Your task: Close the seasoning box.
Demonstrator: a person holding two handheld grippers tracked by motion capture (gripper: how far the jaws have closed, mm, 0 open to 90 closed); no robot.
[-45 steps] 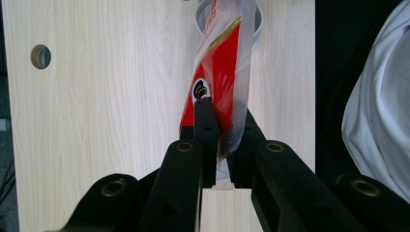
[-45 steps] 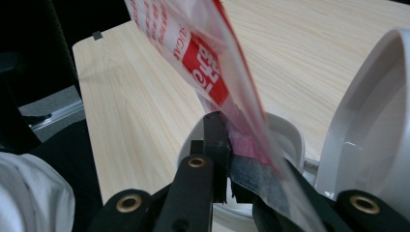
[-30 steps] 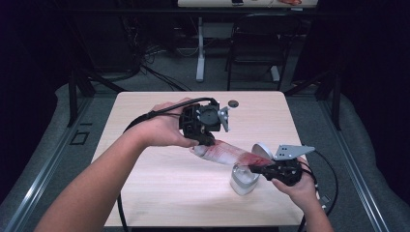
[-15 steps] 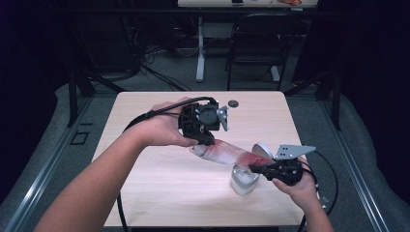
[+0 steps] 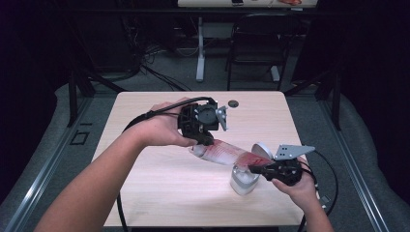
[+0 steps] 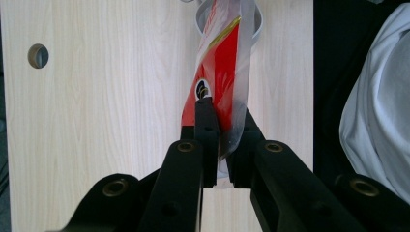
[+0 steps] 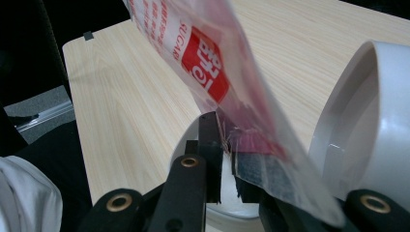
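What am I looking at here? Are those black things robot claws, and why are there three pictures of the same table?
No robot arm here: a person holds a hand-operated tool in each hand, each ending in two black jaws. The left gripper and the right gripper each carry a small camera.

The high view comes from a fixed camera above the wooden table, looking forward and down; the forearms come in from the bottom. The other two pictures look along each gripper's own jaws.

Between the grippers hangs a clear plastic sachet with red print. The left gripper is shut on one end; the right one pinches the other end, though its jaws have just been opening slightly. Under the sachet stands a small white container, with its round lid beside it. A small dark hole sits near the table's far edge.
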